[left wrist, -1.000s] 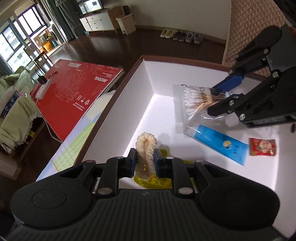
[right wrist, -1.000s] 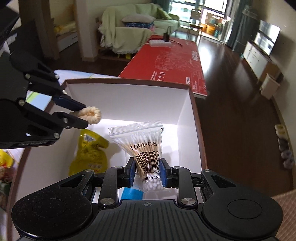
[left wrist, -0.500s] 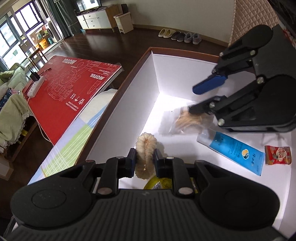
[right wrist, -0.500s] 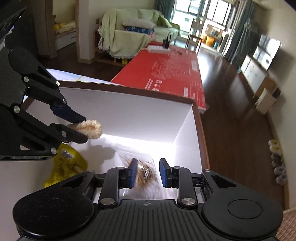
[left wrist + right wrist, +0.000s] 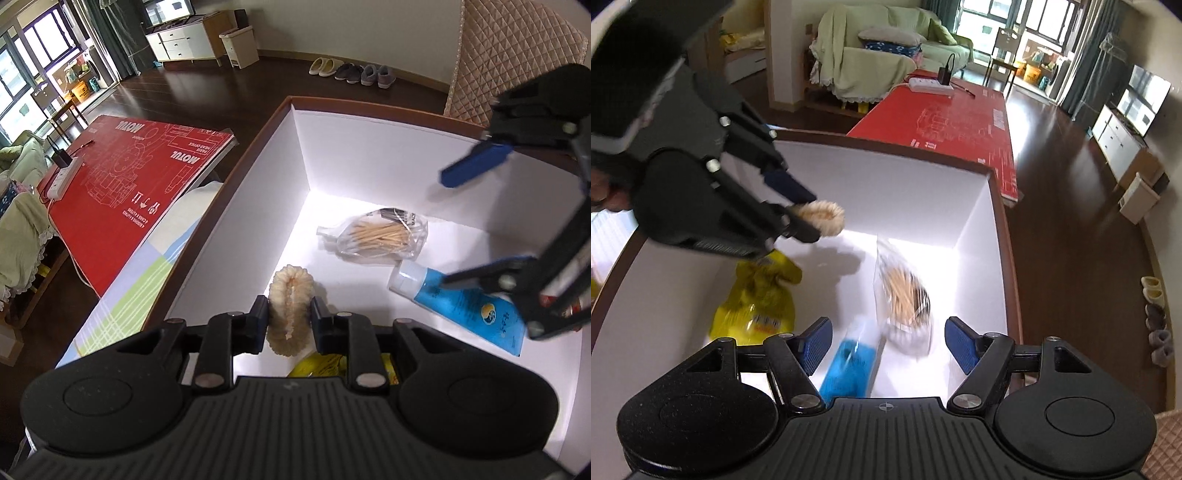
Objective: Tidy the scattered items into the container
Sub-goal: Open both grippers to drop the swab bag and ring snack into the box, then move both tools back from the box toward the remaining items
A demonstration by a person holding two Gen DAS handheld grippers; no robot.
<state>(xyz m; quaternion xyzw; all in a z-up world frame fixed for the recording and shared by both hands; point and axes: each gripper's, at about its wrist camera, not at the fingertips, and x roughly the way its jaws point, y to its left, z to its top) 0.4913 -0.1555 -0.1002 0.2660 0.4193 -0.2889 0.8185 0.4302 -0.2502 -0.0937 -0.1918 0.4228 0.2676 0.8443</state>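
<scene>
Scrunchie (image 5: 291,309) sits pinched between the left gripper (image 5: 289,322) fingers, low centre of frame, over the white box (image 5: 369,147). Looks soft, light and squishy, so a mid-loop grip should do. Right gripper (image 5: 886,343) is spread wide, holding nothing, above the cotton swab bag (image 5: 905,299).

White inside the box (image 5: 369,155), brown along its rim. Cream for the fluffy scrunchie (image 5: 291,306), blue with a white cap for the tube (image 5: 461,302), yellow for the packet (image 5: 757,306). Blue pads (image 5: 816,343) on black for the right claw (image 5: 886,345); red with white print for the board (image 5: 125,184).
</scene>
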